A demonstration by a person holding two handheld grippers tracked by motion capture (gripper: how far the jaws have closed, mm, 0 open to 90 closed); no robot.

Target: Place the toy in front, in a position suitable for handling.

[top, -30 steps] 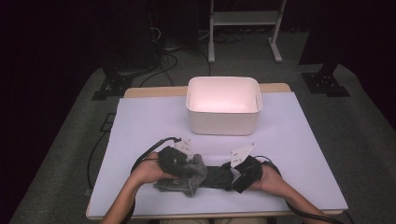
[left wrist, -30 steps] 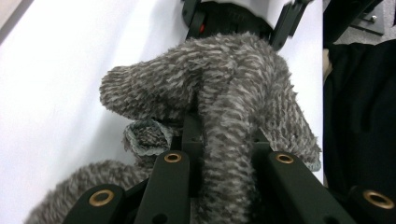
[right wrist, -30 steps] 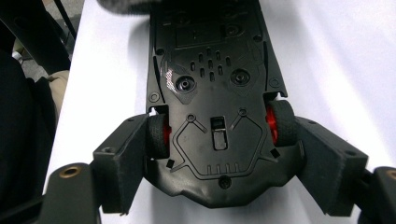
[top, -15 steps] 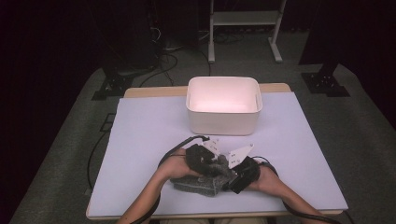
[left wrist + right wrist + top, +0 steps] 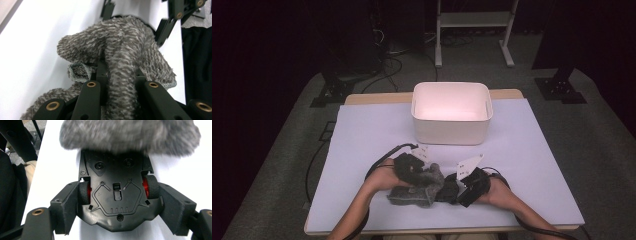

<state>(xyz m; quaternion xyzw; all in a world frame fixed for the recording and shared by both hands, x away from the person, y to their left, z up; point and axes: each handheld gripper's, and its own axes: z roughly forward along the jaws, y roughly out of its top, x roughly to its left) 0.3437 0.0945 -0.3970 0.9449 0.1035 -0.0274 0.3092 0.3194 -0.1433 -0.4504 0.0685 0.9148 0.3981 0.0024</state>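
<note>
the job looks like pulling a fuzzy grey sock (image 5: 414,192) over a black toy car (image 5: 116,195), or wiping it w/ the sock. can't tell which.

right gripper (image 5: 472,185) has its jaws closed on the car, one on each side, pressing at the wheels w/ red hubs. the car shows its flat underside in the right gripper view. the sock lies over the far end of the car there, so that end is covered & the near end is bare.

left gripper (image 5: 412,167) is pinched shut on a fold of the sock. in the left gripper view the sock (image 5: 120,57) bunches up in a hump between the jaws & hangs down both sides.

all of it sits at the near edge of the table, on the white sheet (image 5: 362,150), between the 2 hands. sock & car touch.

my guess: about half done. the sock is on 1 end. left to do: tug it on over the rest of the car, then maybe put it in the white bin (image 5: 451,117).

the bin is farther back in the middle, well apart from the hands, looks empty. nothing sits between hands & bin. a white rack (image 5: 474,22) & dark cables (image 5: 387,50) are on the floor behind the table, not in the way. the bunched sock could snag on a wheel.
</note>
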